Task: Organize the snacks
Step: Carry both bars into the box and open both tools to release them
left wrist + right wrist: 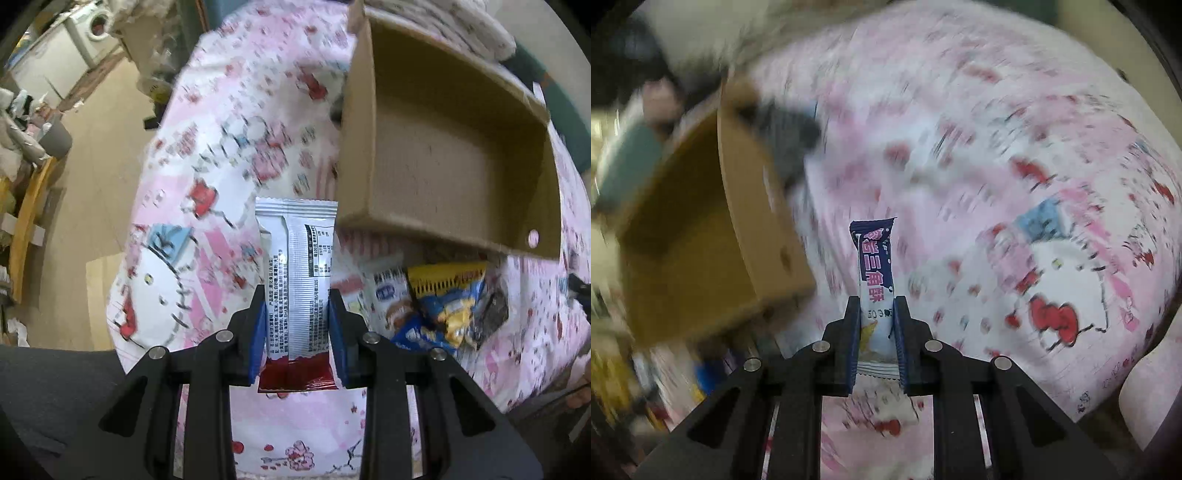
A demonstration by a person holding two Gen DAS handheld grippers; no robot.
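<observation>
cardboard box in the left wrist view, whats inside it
Only bare brown floor and walls show inside the cardboard box; no snack is visible in it. Its near wall hides the closest strip of floor, so that corner cannot be checked.

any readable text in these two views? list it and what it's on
"三角酥": pink characters on the blue-and-white snack stick clamped in the right tongs; the characters above them are partly cut off.
Digits near its lower end: too blurred to read.
Silver-backed snack packet in the left tongs: ingredient text and nutrition table, too small to read.
Snack bags under the cardboard box: print blurred, unreadable.
</observation>
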